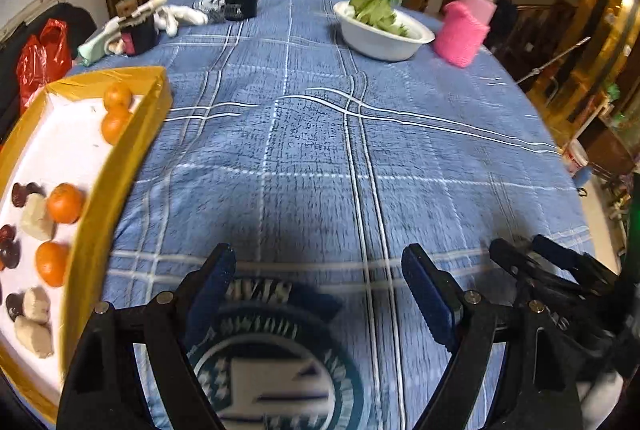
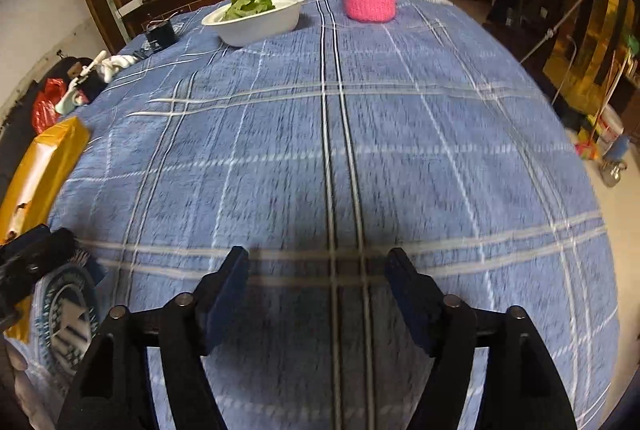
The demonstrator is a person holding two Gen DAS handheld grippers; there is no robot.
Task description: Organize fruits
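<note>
1. Left wrist: my left gripper (image 1: pixel 318 262) hangs released over bare bench cloth (image 1: pixel 400 149); the oranges (image 1: pixel 64 202) sit in the yellow tray (image 1: pixel 120 165) at far left. Blur risks a misjudged reach.
2. Right wrist: my right gripper (image 2: pixel 318 264) is spread, empty; it could knock the white bowl (image 2: pixel 256 17).

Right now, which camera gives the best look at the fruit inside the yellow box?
The left wrist view. It looks into the yellow box, showing the oranges, dark fruits and pale pieces on its white floor. The right wrist view catches only the box's outer yellow wall at the left edge, with none of its contents visible.
</note>
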